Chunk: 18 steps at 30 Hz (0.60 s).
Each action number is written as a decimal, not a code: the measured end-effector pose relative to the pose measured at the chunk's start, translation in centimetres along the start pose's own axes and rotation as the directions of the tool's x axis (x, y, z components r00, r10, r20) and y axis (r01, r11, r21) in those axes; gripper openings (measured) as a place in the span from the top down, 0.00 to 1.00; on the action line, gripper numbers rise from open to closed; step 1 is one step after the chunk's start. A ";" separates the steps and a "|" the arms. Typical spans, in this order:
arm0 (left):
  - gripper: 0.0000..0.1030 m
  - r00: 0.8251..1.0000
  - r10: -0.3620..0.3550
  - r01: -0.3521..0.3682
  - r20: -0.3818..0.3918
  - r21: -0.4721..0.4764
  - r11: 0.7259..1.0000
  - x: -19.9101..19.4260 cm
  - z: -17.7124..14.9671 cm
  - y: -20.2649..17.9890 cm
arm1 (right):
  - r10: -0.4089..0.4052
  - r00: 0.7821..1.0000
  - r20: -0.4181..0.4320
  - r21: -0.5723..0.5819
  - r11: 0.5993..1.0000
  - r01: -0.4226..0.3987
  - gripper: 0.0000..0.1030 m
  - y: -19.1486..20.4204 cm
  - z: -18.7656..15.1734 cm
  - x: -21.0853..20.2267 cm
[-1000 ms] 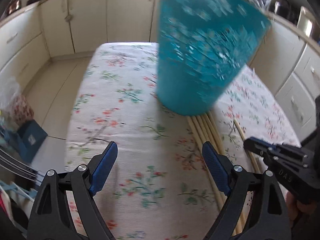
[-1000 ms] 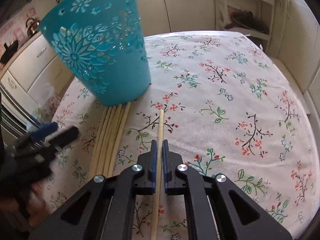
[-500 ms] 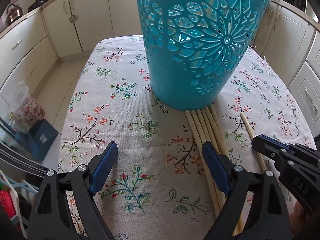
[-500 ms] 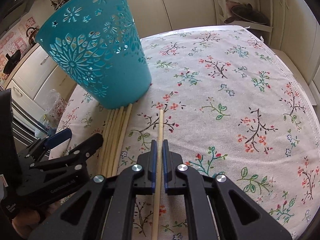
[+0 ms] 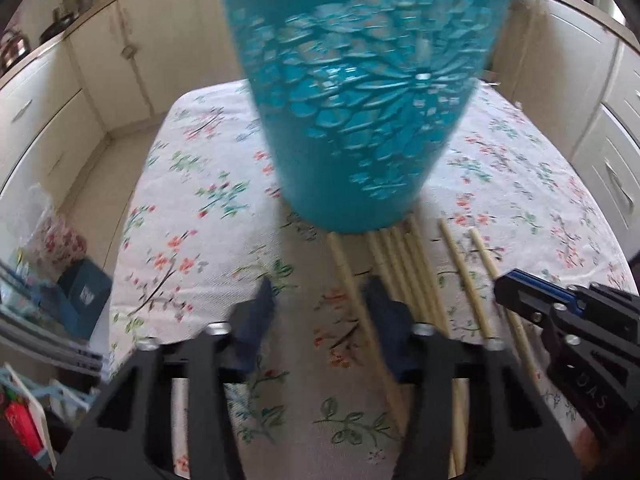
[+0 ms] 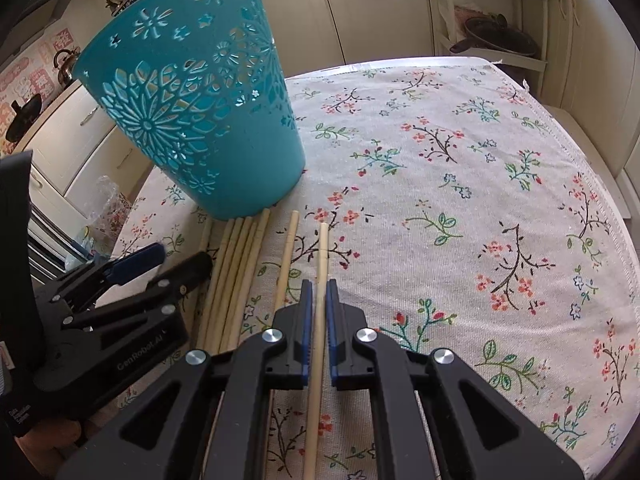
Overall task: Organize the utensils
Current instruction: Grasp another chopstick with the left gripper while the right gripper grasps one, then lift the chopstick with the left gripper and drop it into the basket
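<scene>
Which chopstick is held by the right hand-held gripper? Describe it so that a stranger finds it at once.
Start at the tall teal basket on the floral tablecloth. Pale wooden chopsticks lie in front of its base, most in a tight bundle. The held chopstick is the rightmost one, apart from the others, clamped by the right hand-held gripper.

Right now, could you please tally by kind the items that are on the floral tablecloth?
Teal cut-out plastic basket: 1
Wooden chopsticks: 7
Total: 8
</scene>
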<state>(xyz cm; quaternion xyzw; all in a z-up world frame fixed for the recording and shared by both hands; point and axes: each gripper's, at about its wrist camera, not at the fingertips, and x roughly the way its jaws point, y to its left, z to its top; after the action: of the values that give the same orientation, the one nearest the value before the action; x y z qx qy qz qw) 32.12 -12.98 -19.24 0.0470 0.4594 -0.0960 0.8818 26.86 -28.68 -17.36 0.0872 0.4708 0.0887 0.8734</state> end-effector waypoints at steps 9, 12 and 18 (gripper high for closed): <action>0.92 0.993 -0.090 0.092 -0.081 0.018 0.996 -0.1 0.6 1.4 | 0.001 1.000 0.010 -0.003 1.000 -0.001 0.93 0.1 0.0 0.0; 0.92 0.992 -0.064 0.069 -0.112 0.041 0.997 0.3 1.4 1.2 | 0.006 1.000 0.016 -0.002 1.000 -0.006 0.93 0.0 0.0 0.1; 0.95 0.993 -0.076 0.082 -0.091 0.070 0.994 -0.6 0.1 1.4 | -0.004 1.000 0.025 -0.018 1.000 0.005 0.93 0.2 -0.1 0.0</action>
<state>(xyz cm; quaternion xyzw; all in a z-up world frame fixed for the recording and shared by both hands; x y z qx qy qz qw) 32.19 -11.58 -18.72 0.0655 0.4957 -0.1455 0.8537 26.75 -28.45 -17.40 0.0792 0.4590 0.0899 0.8803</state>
